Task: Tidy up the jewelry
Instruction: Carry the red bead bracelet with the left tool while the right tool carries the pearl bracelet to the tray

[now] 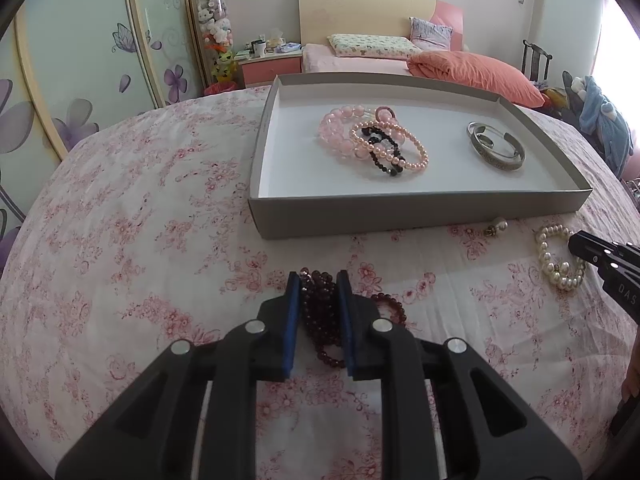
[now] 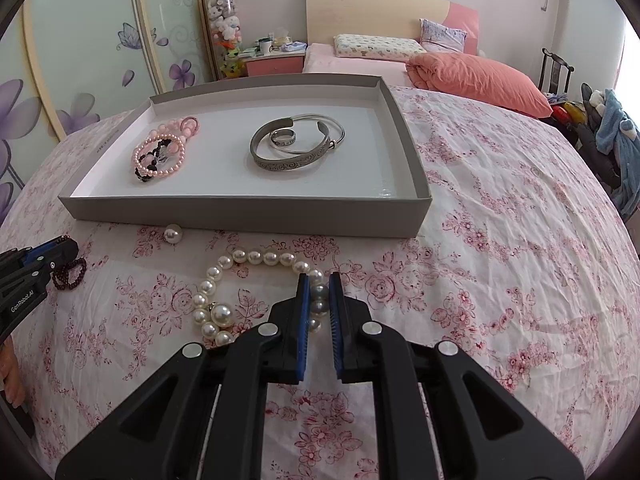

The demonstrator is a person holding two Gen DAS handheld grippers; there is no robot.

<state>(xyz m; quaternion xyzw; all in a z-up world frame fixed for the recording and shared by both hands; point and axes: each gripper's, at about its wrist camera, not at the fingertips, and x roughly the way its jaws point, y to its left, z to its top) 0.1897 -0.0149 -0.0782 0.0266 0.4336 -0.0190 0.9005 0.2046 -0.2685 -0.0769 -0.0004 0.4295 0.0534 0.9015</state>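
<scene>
Dark garnet-red beaded bracelet [image 1: 320,316]: coiled in loops on the bed, just in front of the tray's near wall. Left gripper [image 1: 319,280] fingers clenched on it, beads pinched between the blue pads. White pearl strand [image 2: 256,258]: looped on the bed to the right of the red bracelet, one larger pearl hanging from it; right gripper [image 2: 319,280] fingers clenched on several pearls at the strand's right end. Single loose pearl earring [image 2: 173,234] lies against the tray's near wall, between the two gripped pieces.

Shallow rectangular grey cardboard tray [image 2: 240,216], white inside, one open compartment. Left part: pile of translucent pink bead bracelet [image 1: 340,130], salmon pearl bracelet [image 1: 400,148] and small black bead bracelet [image 1: 380,160], overlapping. Right part, apart from the pile: engraved silver cuff bangle [image 2: 288,160], thin silver wire bangle [image 2: 320,120] overlapping it, small silver ring [image 2: 282,138] lying inside the cuff.

Surface: bed covered by white cloth with pink floral print [image 2: 500,240], wrinkled. Room: second bed with pale wooden headboard [image 2: 360,4], orange pillow [image 2: 480,76], pink nightstand [image 2: 274,65], clear column of plush toys [image 2: 226,24], sliding wardrobe doors with purple flower pattern [image 2: 80,60].
</scene>
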